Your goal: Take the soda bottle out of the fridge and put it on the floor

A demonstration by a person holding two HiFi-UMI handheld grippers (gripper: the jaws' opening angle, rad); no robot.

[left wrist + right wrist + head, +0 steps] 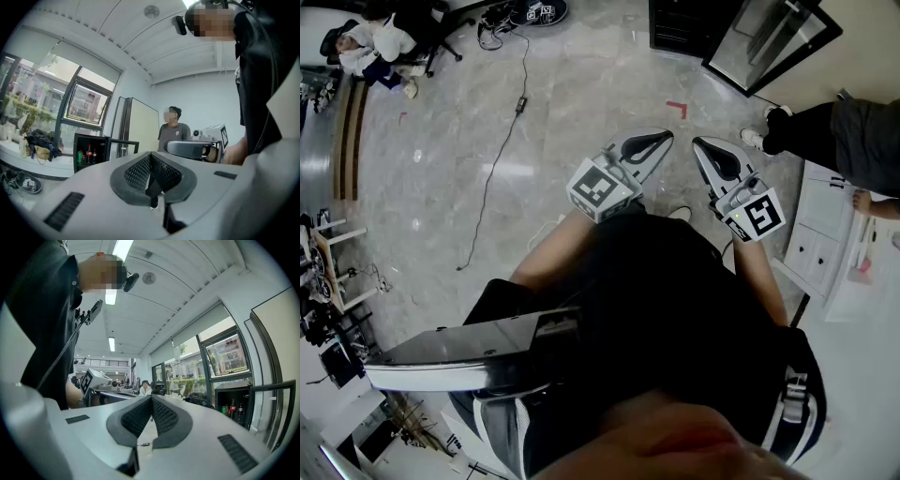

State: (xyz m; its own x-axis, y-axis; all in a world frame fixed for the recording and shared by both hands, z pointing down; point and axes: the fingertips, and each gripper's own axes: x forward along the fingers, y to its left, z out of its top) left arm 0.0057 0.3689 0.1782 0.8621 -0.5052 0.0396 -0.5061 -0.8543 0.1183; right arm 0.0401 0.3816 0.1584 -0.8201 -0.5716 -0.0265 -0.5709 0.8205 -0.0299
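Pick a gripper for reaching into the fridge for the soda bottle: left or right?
Left, narrowly. Both are shut and empty, but the left gripper lines up with the fridge opening; the right gripper sits nearer its swung-out door.

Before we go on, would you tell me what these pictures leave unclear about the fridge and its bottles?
Head view: the fridge is cut off by the top edge, so its inside is unseen.
Left gripper view: the bottles inside are too small to read their labels.
Right gripper view: the same bottles are tiny near the right edge; which shelf they stand on cannot be told.
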